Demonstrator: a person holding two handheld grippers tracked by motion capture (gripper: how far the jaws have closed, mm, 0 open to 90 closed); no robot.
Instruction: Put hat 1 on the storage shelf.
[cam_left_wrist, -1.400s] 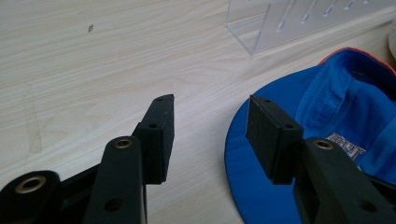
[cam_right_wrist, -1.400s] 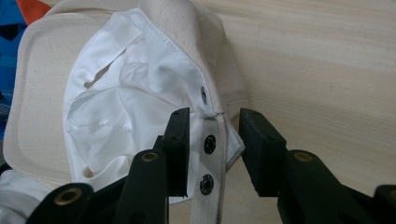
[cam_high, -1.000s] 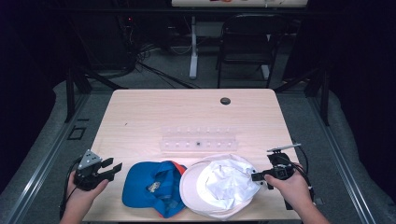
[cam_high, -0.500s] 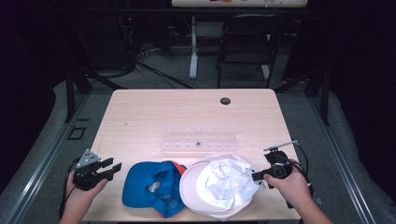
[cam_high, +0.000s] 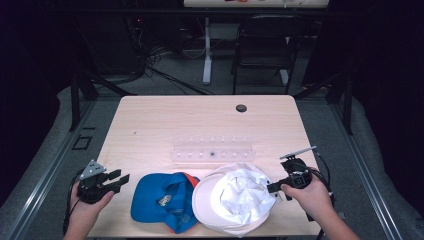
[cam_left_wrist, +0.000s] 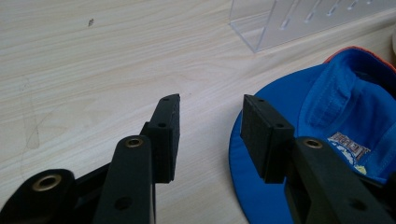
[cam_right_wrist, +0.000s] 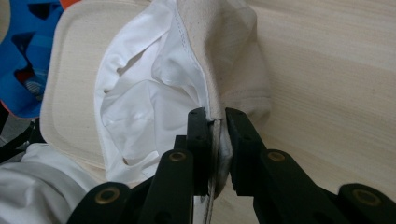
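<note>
A white cap (cam_high: 235, 197) lies upside down at the table's front, its lining showing. My right gripper (cam_high: 270, 189) is at its right edge, and its jaws have just been closing. In the right gripper view the right gripper (cam_right_wrist: 215, 114) is shut on the white cap (cam_right_wrist: 140, 93), pinching the fabric rim. A blue cap (cam_high: 160, 200) with orange trim lies to the left, touching the white one. My left gripper (cam_high: 122, 177) rests left of the blue cap. The left gripper (cam_left_wrist: 210, 100) is open with bare table between the jaws, which have just been closing slightly, and the blue cap (cam_left_wrist: 336, 107) lies beside its right jaw.
A clear plastic rack (cam_high: 212, 152) stands mid-table behind the caps; the same rack (cam_left_wrist: 299, 18) shows in the left gripper view. A small black disc (cam_high: 241, 108) sits near the far edge of the wooden table (cam_high: 175, 120). A folding chair (cam_high: 262, 45) stands beyond it.
The right gripper's jaws have closed onto the white cap's rim, with the hand barely shifting. The left hand and both caps stay where they were.
</note>
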